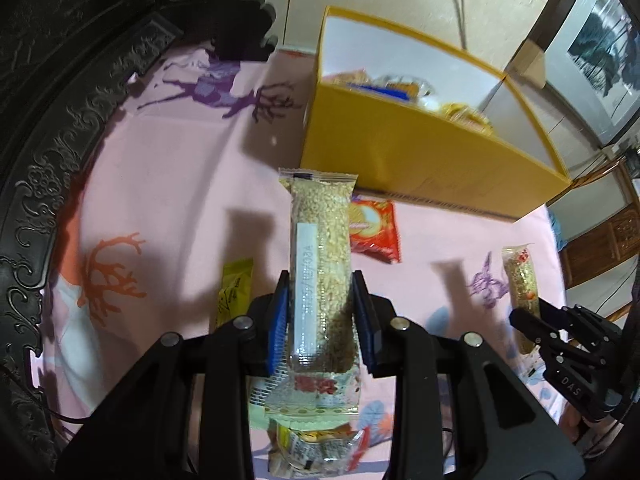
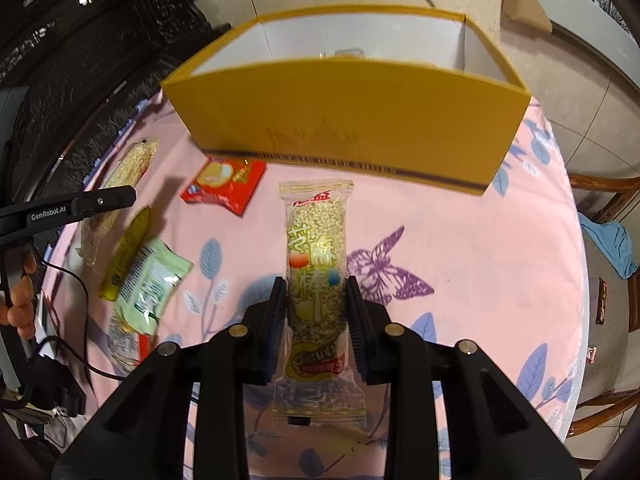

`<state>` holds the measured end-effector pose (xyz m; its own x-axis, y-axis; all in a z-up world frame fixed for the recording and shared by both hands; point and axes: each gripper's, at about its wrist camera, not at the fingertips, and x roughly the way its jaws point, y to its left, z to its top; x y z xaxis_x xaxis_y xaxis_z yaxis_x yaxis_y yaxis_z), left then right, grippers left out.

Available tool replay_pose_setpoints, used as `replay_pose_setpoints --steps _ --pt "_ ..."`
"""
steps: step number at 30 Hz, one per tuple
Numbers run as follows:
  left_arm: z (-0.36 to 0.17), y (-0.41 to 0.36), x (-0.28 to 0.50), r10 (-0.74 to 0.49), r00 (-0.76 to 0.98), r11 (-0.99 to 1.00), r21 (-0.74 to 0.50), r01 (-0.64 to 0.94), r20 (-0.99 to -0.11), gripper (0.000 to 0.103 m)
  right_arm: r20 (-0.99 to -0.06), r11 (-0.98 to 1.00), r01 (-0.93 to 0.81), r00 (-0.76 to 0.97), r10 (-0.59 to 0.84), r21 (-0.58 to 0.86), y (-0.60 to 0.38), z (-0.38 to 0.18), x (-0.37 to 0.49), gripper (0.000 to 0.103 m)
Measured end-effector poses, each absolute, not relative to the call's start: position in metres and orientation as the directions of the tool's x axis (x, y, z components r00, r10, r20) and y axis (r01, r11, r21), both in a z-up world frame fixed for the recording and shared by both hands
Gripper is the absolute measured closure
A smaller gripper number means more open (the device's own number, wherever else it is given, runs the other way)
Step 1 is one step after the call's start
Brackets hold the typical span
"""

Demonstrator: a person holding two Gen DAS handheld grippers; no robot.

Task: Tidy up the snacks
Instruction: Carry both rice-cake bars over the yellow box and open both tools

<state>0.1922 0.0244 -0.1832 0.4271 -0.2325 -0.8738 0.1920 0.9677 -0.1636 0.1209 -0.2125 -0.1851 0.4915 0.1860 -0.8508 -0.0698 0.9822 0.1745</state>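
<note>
Left gripper [image 1: 320, 312]: your jaws are clamped on a sesame bar [image 1: 320, 248], held lengthwise toward 12 o'clock.
Right gripper [image 2: 316, 308]: you grip a second sesame bar [image 2: 316, 256] the same way.
Red packet [image 2: 224, 186]: on the pink cloth [image 2: 460, 240], 11 o'clock of your right bar.
Yellow box [image 2: 348, 120]: farthest, 12 o'clock, snacks inside.
</note>
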Motion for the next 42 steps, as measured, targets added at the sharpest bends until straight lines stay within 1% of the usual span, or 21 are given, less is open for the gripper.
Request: replay_pose_setpoints --steps 9,16,21,25,35,36,37,38,39,40,42 --pt "-0.121 0.008 0.198 -0.296 0.521 0.951 -0.195 0.240 -0.801 0.073 -0.778 0.979 -0.063 0.598 0.194 0.196 -0.226 -0.133 0.127 0.073" --pt "-0.068 -0.024 0.229 -0.361 0.590 0.926 -0.204 0.317 -0.722 0.073 -0.674 0.983 -0.051 0.722 0.159 0.176 -0.249 -0.075 0.161 0.073" --pt "-0.035 -0.053 0.255 -0.403 0.629 0.908 -0.202 0.368 -0.665 0.073 -0.603 0.988 -0.032 0.789 0.117 0.150 -0.262 -0.044 0.186 0.073" --pt "-0.027 -0.072 0.275 -0.420 0.636 0.900 -0.205 0.385 -0.647 0.073 -0.575 0.990 -0.014 0.813 0.093 0.140 -0.272 -0.038 0.207 0.073" --pt "-0.039 -0.109 0.312 -0.415 0.625 0.896 -0.177 0.407 -0.662 0.073 -0.565 0.992 -0.009 0.821 0.079 0.125 -0.281 -0.048 0.241 0.073" --pt "-0.041 -0.111 0.313 -0.405 0.631 0.901 -0.169 0.401 -0.662 0.064 -0.571 0.992 -0.011 0.816 0.083 0.128 -0.281 -0.050 0.243 0.070" --pt "-0.044 -0.113 0.315 -0.389 0.638 0.907 -0.156 0.390 -0.665 0.045 -0.583 0.991 -0.006 0.808 0.083 0.132 -0.281 -0.054 0.248 0.065" --pt "-0.046 -0.114 0.317 -0.354 0.652 0.923 -0.137 0.360 -0.670 0.014 -0.586 0.991 0.008 0.808 0.071 0.132 -0.282 -0.056 0.249 0.052" --pt "-0.046 -0.113 0.315 -0.334 0.673 0.933 -0.129 0.337 -0.660 0.012 -0.580 0.991 0.030 0.813 0.050 0.127 -0.284 -0.056 0.249 0.040" --pt "-0.046 -0.112 0.314 -0.337 0.680 0.933 -0.131 0.336 -0.651 0.012 -0.562 0.991 0.044 0.826 0.035 0.125 -0.285 -0.055 0.246 0.040" --pt "-0.045 -0.111 0.312 -0.346 0.681 0.929 -0.132 0.346 -0.645 0.012 -0.560 0.992 0.033 0.827 0.043 0.125 -0.284 -0.055 0.244 0.040"
